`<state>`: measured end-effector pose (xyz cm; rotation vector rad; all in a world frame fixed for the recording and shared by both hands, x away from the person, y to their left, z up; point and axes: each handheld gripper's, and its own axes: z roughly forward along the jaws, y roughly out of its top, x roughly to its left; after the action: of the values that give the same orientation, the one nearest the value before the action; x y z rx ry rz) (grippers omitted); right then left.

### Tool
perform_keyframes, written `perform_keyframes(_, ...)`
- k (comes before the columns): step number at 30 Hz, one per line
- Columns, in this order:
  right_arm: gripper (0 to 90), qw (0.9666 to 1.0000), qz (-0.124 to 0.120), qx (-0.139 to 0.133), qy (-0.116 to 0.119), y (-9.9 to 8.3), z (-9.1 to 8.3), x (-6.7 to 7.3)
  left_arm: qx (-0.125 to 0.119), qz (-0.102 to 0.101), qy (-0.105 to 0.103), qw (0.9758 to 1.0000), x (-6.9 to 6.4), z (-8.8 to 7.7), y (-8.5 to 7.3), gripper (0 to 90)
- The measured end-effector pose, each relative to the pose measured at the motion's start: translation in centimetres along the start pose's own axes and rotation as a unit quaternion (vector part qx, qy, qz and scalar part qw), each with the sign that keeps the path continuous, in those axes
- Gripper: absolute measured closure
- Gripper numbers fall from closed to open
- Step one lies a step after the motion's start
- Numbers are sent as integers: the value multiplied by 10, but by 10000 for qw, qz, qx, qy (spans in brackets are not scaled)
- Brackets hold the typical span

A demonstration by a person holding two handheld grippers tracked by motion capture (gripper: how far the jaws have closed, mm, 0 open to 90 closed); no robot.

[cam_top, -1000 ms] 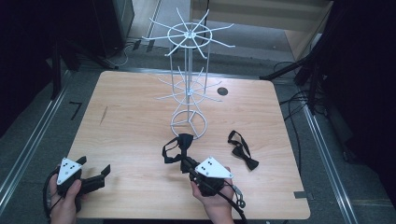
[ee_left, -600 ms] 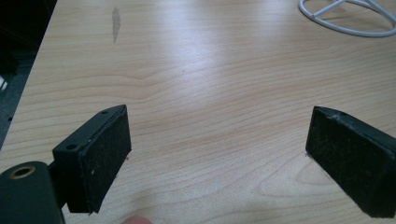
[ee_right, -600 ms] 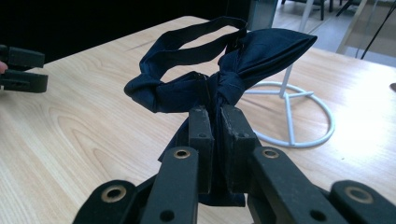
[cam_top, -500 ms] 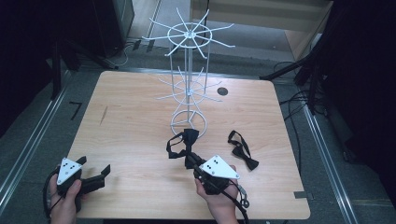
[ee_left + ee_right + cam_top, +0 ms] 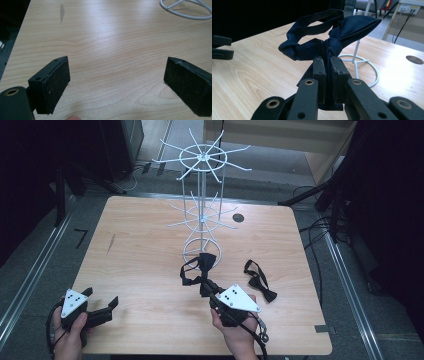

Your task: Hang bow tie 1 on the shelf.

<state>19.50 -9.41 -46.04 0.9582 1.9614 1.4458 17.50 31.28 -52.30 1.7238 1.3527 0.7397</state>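
Right tongs (image 5: 328, 68) are clamping a dark bow tie (image 5: 329, 37) above the near counter (image 5: 140, 255), beside the wire rack (image 5: 201, 215); left tongs (image 5: 117, 82) are resting apart. Gripped only at its knot, it could be slipping free during hanging.

A lab: bare wooden table (image 5: 140, 270) amid dark rigging and cables (image 5: 320, 227).

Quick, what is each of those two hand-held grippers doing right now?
Left gripper: jaws open, holding nothing, over the wooden table.
Right gripper: jaws shut on the dark fabric bow tie.
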Motion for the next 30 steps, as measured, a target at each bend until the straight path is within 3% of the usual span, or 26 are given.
perform_keyframes(30,850,9989,20,-437,-141,26,-11,-9,-5,-16,-16,10000,0,0,0,71)
